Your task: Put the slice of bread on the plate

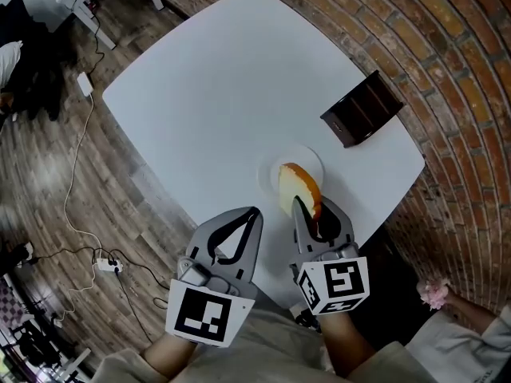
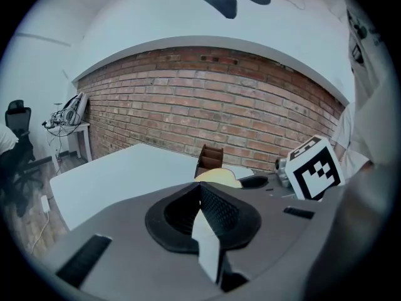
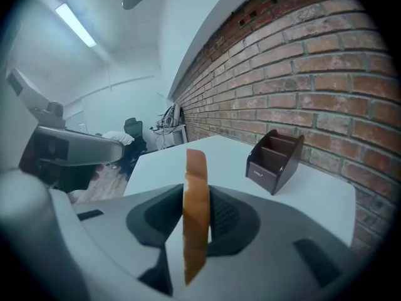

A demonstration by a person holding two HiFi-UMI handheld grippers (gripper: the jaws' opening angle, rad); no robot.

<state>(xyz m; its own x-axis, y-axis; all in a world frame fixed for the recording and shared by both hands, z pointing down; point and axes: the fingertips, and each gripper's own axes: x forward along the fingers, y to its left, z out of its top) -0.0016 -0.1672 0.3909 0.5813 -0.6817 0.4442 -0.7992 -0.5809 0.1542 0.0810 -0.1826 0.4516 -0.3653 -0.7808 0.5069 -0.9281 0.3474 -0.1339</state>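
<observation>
White worktop [image 1: 239, 78] holds the plate [image 1: 313, 159] beneath the slice of bread [image 1: 297, 186] your right tongs [image 1: 311, 207] clamp on edge, left tongs [image 1: 257, 211] closed together, empty; release it upright and it may topple off

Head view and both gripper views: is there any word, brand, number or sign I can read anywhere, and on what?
Dark brown wooden desk organiser: a small pale label on its front, too small to read.
Black-and-white marker cubes: square patterns only, no letters or digits.
Nothing else carries readable text.
</observation>
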